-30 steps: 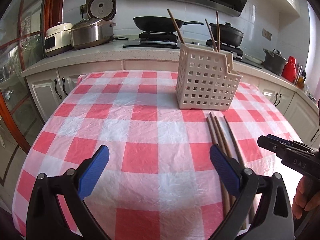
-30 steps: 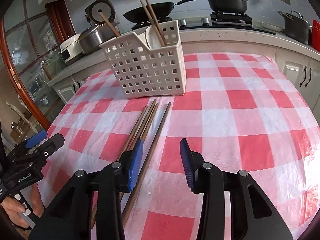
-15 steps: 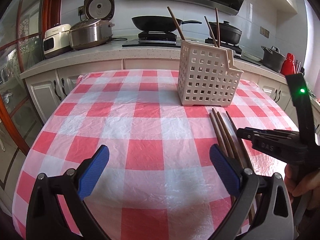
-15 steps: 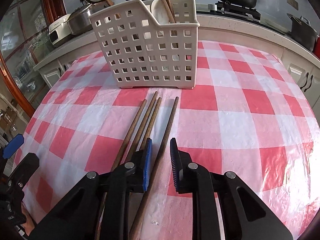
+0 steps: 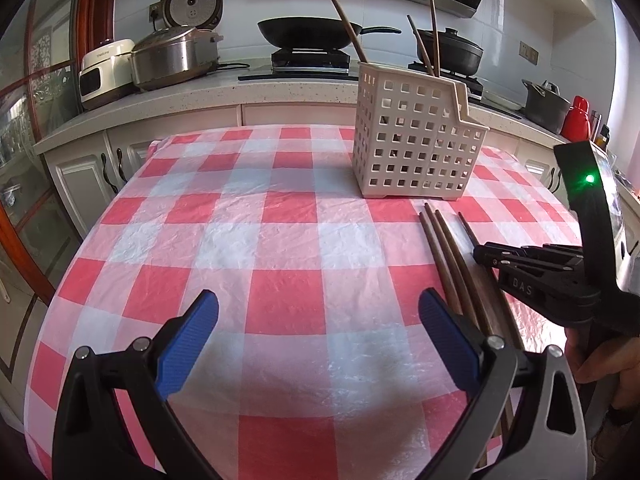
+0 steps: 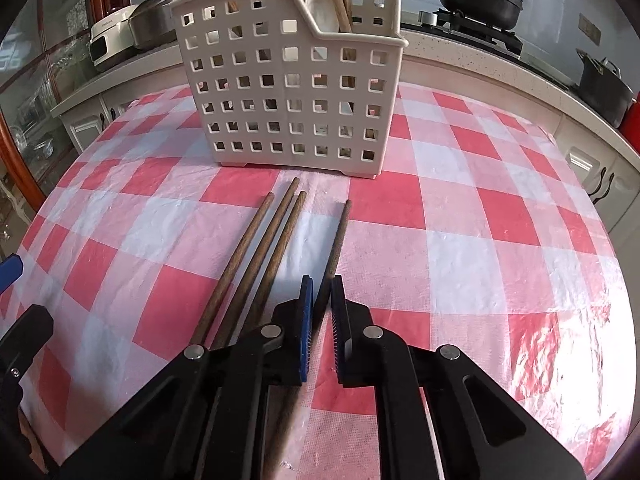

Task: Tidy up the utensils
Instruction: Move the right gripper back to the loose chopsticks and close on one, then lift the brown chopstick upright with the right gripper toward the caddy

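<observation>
Several brown chopsticks lie side by side on the red-checked tablecloth in front of a white perforated utensil basket, which holds more chopsticks and a white spoon. My right gripper has its jaws closed down around the rightmost chopstick, low at the cloth. The other three chopsticks lie just left of it. In the left wrist view the basket stands at the far right, the chopsticks lie ahead right, and the right gripper reaches over them. My left gripper is open and empty above the cloth.
A counter runs behind the table with a rice cooker, a white appliance, a wok and pots on the stove. A red thermos stands at the far right. The table edge drops off toward the cabinets.
My right gripper has moved forward and down over the chopsticks and its jaws have narrowed from wide open to closing on the rightmost one. The left gripper has stayed open, almost still.
</observation>
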`<action>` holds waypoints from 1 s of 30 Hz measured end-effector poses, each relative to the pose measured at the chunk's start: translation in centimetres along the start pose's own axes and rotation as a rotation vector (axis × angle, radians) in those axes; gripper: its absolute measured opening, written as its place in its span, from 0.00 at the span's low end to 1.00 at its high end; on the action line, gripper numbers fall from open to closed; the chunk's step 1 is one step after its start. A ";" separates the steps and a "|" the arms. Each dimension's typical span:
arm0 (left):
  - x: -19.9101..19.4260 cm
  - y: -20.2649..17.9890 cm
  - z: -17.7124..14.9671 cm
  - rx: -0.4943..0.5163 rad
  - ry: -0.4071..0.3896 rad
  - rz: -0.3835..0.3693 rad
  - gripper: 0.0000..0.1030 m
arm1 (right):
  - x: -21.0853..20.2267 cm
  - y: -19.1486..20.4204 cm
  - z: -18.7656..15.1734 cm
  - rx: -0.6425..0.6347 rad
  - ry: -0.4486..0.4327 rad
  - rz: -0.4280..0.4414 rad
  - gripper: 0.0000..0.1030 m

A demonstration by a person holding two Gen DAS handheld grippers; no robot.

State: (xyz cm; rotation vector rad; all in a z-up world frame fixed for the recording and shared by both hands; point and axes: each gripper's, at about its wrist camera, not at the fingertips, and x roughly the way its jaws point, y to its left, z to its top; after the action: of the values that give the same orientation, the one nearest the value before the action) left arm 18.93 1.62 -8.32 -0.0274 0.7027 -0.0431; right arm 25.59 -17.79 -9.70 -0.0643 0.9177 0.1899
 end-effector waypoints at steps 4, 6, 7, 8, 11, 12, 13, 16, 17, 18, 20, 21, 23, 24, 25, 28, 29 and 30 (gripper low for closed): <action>1.0 -1.0 0.6 0.022 0.037 -0.021 0.90 | -0.8 -1.8 -0.9 0.048 -0.004 0.026 0.06; 2.0 -1.7 1.0 0.035 0.063 -0.040 0.85 | -1.3 -2.7 -1.5 0.068 -0.005 0.033 0.06; 2.6 -2.2 1.2 0.043 0.080 -0.049 0.83 | -1.5 -3.1 -1.7 0.076 -0.007 0.035 0.06; 3.2 -2.8 1.4 0.052 0.095 -0.061 0.80 | -1.8 -3.5 -2.0 0.084 -0.007 0.041 0.06; 5.1 -4.7 2.0 0.080 0.140 -0.101 0.70 | -2.3 -4.3 -2.5 0.099 -0.005 0.055 0.06; 5.7 -5.3 2.2 0.090 0.151 -0.108 0.65 | -2.3 -4.4 -2.6 0.102 -0.005 0.060 0.06; 6.2 -5.9 2.4 0.099 0.161 -0.111 0.63 | -2.4 -4.6 -2.7 0.104 -0.006 0.067 0.06; 7.8 -6.9 3.0 0.101 0.188 -0.109 0.55 | -2.6 -4.9 -3.0 0.107 -0.009 0.079 0.06; 8.3 -7.2 3.1 0.096 0.197 -0.112 0.54 | -2.6 -5.0 -3.1 0.109 -0.010 0.085 0.06; 8.6 -7.3 3.3 0.090 0.201 -0.114 0.52 | -2.6 -5.0 -3.1 0.111 -0.011 0.092 0.06; 9.2 -7.7 3.6 0.085 0.208 -0.115 0.52 | -2.6 -5.3 -3.2 0.115 -0.013 0.101 0.06; 9.4 -7.8 3.7 0.086 0.210 -0.113 0.50 | -2.7 -5.3 -3.3 0.115 -0.014 0.105 0.06; 9.9 -8.0 3.9 0.089 0.217 -0.100 0.48 | -2.6 -5.4 -3.3 0.116 -0.015 0.111 0.06; 10.2 -8.1 4.0 0.088 0.223 -0.098 0.46 | -2.7 -5.4 -3.3 0.117 -0.015 0.114 0.06; 10.4 -8.1 4.0 0.083 0.230 -0.104 0.45 | -2.7 -5.5 -3.3 0.119 -0.015 0.117 0.06; 10.6 -8.3 4.1 0.092 0.226 -0.091 0.40 | -2.7 -5.7 -3.4 0.124 -0.014 0.128 0.06; 10.7 -8.5 4.1 0.100 0.224 -0.089 0.37 | -2.6 -5.7 -3.3 0.124 -0.013 0.128 0.06; 10.7 -8.6 4.2 0.109 0.223 -0.085 0.32 | -2.6 -5.6 -3.2 0.120 -0.011 0.125 0.06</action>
State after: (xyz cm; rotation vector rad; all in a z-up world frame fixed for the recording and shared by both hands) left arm 29.53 -7.49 -11.72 0.0524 0.9211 -0.1680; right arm 22.56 -24.08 -9.74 0.1054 0.9215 0.2501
